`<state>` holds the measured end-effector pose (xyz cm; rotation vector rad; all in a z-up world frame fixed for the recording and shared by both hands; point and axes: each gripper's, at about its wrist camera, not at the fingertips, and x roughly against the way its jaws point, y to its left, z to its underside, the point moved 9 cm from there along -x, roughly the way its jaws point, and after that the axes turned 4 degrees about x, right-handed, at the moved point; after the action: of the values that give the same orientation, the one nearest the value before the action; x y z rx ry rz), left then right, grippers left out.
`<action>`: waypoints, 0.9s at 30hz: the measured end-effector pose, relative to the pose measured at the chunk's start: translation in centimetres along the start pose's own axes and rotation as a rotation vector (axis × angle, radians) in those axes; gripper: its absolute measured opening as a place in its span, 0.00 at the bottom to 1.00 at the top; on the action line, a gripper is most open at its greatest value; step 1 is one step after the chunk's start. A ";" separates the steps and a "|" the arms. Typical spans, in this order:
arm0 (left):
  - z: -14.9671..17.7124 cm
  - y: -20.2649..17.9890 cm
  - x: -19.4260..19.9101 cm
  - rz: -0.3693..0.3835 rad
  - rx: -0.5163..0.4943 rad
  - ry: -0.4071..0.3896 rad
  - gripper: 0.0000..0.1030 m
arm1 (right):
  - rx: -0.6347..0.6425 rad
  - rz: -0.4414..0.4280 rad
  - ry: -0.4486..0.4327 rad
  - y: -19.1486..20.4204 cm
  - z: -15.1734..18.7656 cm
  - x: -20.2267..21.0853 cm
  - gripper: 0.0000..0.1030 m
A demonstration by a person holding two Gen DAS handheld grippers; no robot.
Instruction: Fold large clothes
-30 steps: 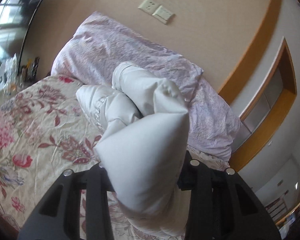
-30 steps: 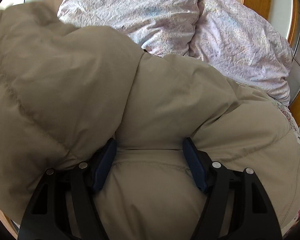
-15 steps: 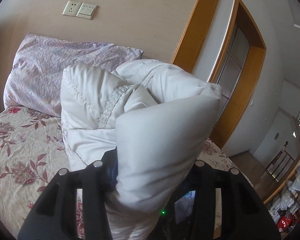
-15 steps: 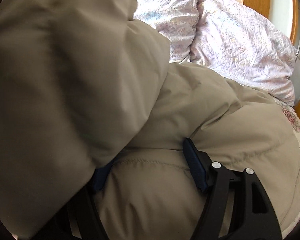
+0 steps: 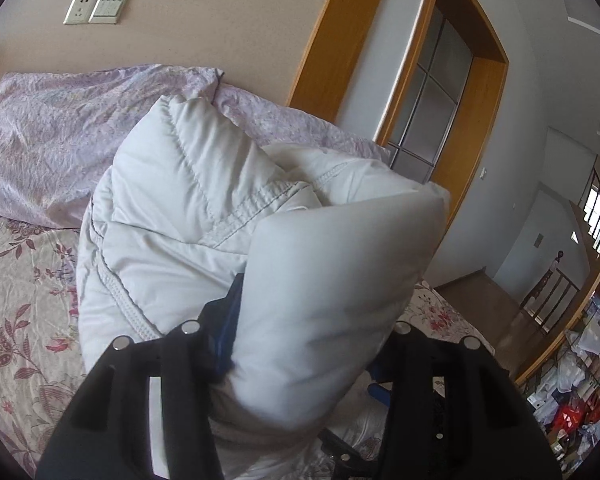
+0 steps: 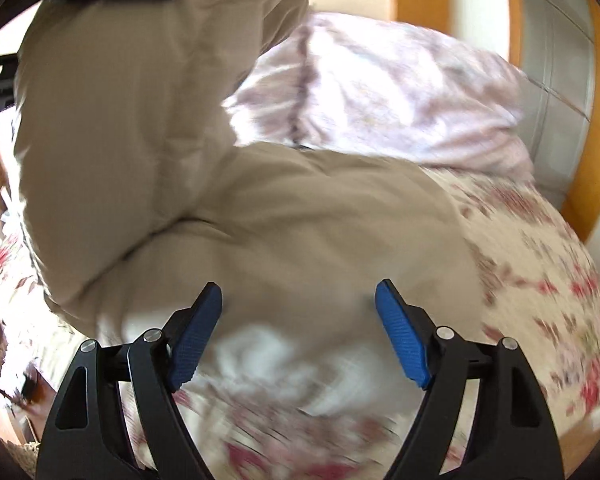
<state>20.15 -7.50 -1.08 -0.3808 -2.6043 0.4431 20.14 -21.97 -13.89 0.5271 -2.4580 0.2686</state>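
Two pillows (image 5: pixel 40 152) behind jacket (image 5: pixel 188 208)

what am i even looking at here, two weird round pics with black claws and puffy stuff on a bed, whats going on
Each picture comes from a fisheye camera on a hand-held two-finger tool; a person carries one in each hand, and no robot is involved. In the left wrist view, the left gripper has its fingers closed on the pale lining side of a puffy beige down jacket, lifting it above the floral bedsheet. In the blurred right wrist view, the right gripper is open and holds nothing; the jacket's beige outer side lies ahead of it. Lilac pillows sit against the wall.
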 end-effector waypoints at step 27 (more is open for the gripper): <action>9.1 -8.2 -13.2 0.049 -0.137 0.266 0.57 | -0.204 -0.067 0.000 -5.8 5.2 0.2 0.79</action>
<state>25.44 -21.63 -10.98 -0.5140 -2.3754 0.2140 19.78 -28.87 -17.54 0.5192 -2.4269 -0.0103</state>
